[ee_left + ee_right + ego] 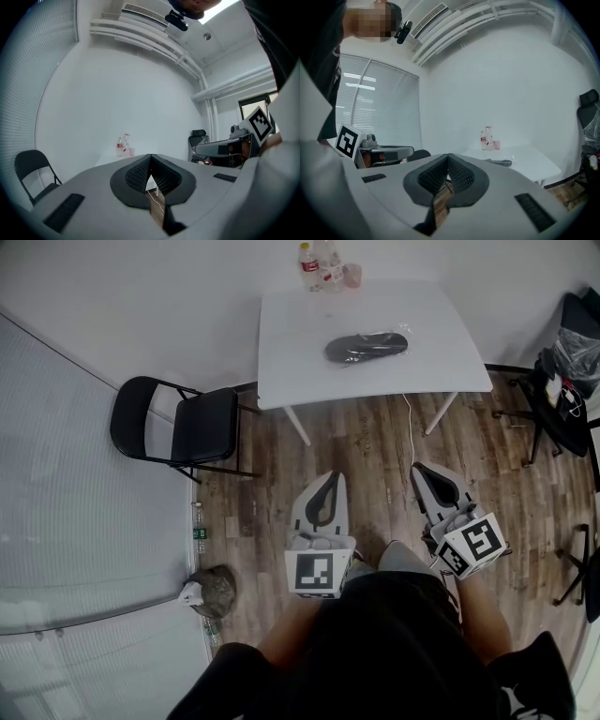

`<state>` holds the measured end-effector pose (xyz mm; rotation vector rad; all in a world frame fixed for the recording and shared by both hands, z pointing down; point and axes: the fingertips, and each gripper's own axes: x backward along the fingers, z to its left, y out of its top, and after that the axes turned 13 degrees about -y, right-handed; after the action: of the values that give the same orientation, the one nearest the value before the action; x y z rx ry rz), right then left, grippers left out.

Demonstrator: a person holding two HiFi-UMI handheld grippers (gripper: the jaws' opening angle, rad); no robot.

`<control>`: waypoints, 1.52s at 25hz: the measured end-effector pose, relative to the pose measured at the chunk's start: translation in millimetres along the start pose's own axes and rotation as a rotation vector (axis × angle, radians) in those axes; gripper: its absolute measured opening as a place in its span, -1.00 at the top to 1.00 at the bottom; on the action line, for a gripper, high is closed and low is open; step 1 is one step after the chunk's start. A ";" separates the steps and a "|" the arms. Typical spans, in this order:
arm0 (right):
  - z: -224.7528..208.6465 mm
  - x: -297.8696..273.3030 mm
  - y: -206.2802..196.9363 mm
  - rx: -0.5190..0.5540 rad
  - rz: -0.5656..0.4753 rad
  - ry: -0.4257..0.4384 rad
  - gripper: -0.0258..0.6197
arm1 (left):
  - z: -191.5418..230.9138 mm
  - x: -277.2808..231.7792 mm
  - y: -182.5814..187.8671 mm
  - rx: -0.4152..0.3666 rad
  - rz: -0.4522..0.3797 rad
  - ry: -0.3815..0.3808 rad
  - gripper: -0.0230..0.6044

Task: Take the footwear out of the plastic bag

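Observation:
A dark shoe in a clear plastic bag lies on the white table, toward its middle right. In the right gripper view the bagged shoe shows far off on the table. Both grippers hang over the wooden floor, well short of the table. My left gripper is shut with nothing in it, its jaw tips meeting. My right gripper is also shut and empty.
A black folding chair stands left of the table. Bottles and a pink cup sit at the table's far edge. A white cable trails to the floor. An office chair with things on it stands at the right. A bag lies by the glass wall.

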<state>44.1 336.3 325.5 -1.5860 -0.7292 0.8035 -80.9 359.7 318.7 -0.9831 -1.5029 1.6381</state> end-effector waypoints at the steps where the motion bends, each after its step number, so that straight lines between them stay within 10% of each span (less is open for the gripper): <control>1: 4.0 -0.7 -0.2 0.028 0.005 0.013 0.87 | 2.6 3.2 -1.2 0.005 -0.004 0.001 0.86; 14: 41.5 11.6 21.7 -0.087 -0.091 0.178 0.86 | 7.6 20.6 -7.9 0.029 -0.015 -0.041 0.86; 38: -35.0 -83.6 -4.4 -0.031 0.009 0.084 0.86 | 51.0 -77.8 -17.3 0.003 0.037 -0.081 0.86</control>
<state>24.9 249.3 342.7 -1.6417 -0.6770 0.7314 -89.2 268.9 343.8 -0.9585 -1.5439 1.7245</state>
